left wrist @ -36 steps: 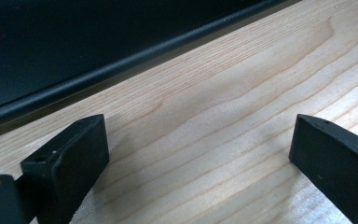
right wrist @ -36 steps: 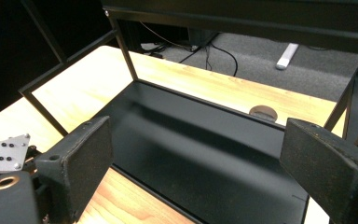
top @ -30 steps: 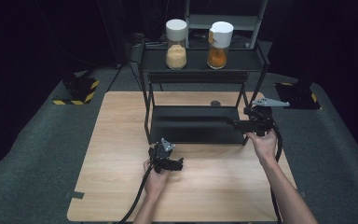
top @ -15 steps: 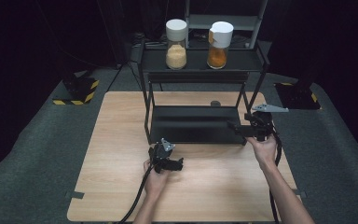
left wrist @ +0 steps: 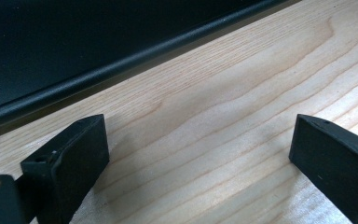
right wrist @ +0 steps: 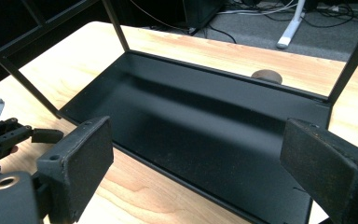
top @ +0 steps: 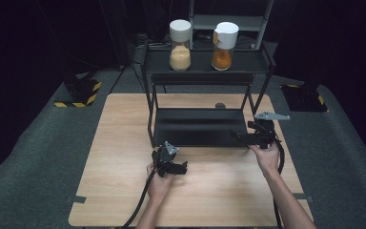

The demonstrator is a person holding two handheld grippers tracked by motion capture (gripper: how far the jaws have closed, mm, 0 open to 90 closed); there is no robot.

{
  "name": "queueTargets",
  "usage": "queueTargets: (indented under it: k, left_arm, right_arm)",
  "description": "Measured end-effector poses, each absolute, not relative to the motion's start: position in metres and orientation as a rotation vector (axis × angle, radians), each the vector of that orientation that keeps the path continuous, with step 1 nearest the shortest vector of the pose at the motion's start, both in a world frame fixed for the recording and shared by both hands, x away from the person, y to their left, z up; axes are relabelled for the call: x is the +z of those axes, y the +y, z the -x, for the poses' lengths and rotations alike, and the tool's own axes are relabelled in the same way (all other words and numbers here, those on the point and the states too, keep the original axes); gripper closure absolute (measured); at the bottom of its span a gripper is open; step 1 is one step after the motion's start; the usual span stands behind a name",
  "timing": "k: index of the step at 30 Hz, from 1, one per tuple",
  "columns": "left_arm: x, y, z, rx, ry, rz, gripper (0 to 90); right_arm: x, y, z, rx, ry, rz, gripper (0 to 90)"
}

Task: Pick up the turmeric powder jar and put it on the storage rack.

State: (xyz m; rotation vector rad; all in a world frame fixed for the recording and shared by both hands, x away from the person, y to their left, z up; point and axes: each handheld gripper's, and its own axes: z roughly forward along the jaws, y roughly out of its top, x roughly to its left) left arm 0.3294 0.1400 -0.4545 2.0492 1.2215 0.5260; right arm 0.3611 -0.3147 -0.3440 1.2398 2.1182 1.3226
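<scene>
Bench [top: 124,191] of pale wood carries a black two-tier metal rack [top: 200,126], its long axis running across. Right gripper [top: 240,138] sits nearer, at the lower shelf's right front corner, jaws wide apart and empty. Left gripper [top: 183,168] (also open, holding nothing) rests just before the shelf's front edge.

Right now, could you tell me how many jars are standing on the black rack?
2, both on the top shelf: the pale-filled jar at the left, the orange-filled jar at the right. The lower shelf looks bare.
</scene>
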Motion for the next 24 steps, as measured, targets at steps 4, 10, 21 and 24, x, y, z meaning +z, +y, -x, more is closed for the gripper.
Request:
queueTargets:
  k: [4, 10, 21, 24]
  left_arm:
    - [-0.455, 0.14, -0.329, 0.526, 1.221, -2.049, 4.5]
    - [-0.454, 0.14, -0.329, 0.526, 1.221, -2.049, 4.5]
    - [-0.454, 0.14, -0.329, 0.526, 1.221, -2.05, 4.5]
    - [-0.454, 0.14, -0.329, 0.526, 1.221, -2.049, 4.5]
  right_arm:
    - [-0.346, -0.314, -0.361, 1.318, 2.123, -1.241, 9.0]
    - [-0.351, -0.313, -0.358, 1.309, 2.12, -1.235, 9.0]
    - [-0.362, -0.313, -0.356, 1.303, 2.119, -1.251, 9.4]
    - [-0.363, -0.312, -0.356, 1.295, 2.124, -1.252, 9.4]
